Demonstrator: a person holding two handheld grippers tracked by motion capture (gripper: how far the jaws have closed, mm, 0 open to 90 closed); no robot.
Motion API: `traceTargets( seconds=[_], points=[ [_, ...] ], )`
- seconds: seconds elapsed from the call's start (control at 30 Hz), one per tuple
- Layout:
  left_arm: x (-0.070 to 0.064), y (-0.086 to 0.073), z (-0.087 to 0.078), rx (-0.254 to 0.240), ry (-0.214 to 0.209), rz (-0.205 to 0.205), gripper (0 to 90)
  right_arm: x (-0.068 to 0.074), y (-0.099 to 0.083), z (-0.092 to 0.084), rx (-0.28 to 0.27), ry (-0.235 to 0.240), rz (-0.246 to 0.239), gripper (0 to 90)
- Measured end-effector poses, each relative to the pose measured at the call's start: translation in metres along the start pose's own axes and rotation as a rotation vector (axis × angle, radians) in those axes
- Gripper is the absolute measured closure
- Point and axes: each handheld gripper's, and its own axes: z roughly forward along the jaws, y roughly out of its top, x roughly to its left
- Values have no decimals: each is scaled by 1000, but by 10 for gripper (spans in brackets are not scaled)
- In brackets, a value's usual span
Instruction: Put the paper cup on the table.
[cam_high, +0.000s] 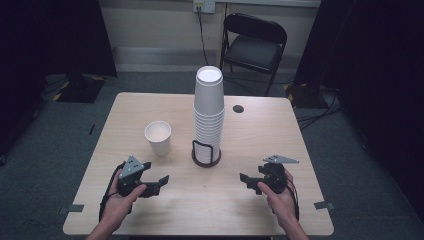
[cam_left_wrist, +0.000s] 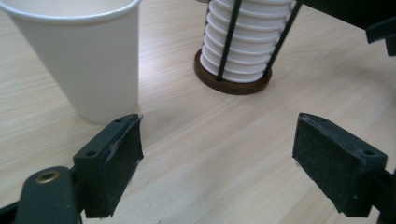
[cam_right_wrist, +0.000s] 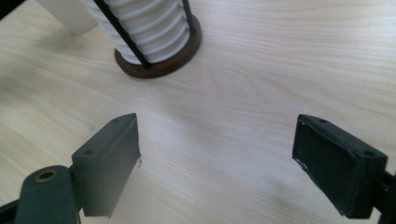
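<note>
The left hand-held gripper (cam_high: 159, 181) sits low over the near left part of the counter (cam_high: 250, 135), its jaws spread wide with nothing between them; in the left gripper view only bare wood lies between the two black pads (cam_left_wrist: 122, 156). The cup (cam_high: 158, 137) stands upright and mouth up just beyond it, close to the left pad but not touching it (a narrow strip of wood shows between them in that view). The right hand-held gripper (cam_high: 248, 181) rests over the near right part of the counter, jaws likewise spread and empty, pointing inward toward the middle. Between and beyond the two grippers stands the stack (cam_high: 208, 112), a tall column of white cups nested mouth down, well apart from both. Its lower part sits in a holder (cam_high: 206, 154) with a round dark brown base and thin black upright wires. The single cup is just left of the holder, near it and not touching. Behind the counter, on grey carpet, stands a black folding chair (cam_high: 254, 44)
</note>
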Motion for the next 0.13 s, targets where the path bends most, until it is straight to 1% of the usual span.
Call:
traceTargets(
  seconds=[0.07, 0.13],
  points=[
    [-1, -1, 1, 0, 7, -12, 157, -3, -2, 3, 8, -16, -2, 143],
    [-2, -3, 2, 3, -1, -18, 157, -7, -5, 9, 30, -53, -9, 143]
  ],
)
